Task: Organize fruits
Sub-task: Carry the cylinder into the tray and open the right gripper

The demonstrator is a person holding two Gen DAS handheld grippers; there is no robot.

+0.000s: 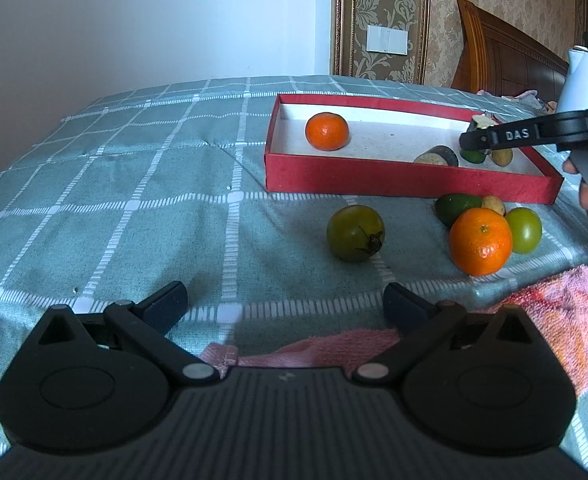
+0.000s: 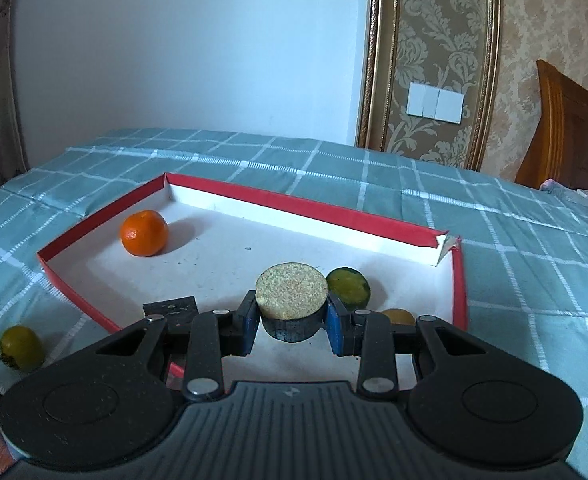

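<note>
Right gripper (image 2: 293,322) grips a dark, speckle-topped fruit slice (image 2: 292,300) over the red tray (image 2: 230,194); left gripper (image 1: 286,304) hangs released.

The slice is clenched between the blue pads above the tray's near edge. Inside the tray, a mandarin (image 2: 144,233) sits by the far left corner and a green fruit (image 2: 349,287) near the right side. On the checked bedspread (image 1: 134,200), just off the tray's near edge, lie a green tomato (image 1: 355,233), an orange (image 1: 480,241) and other green fruits.
</note>
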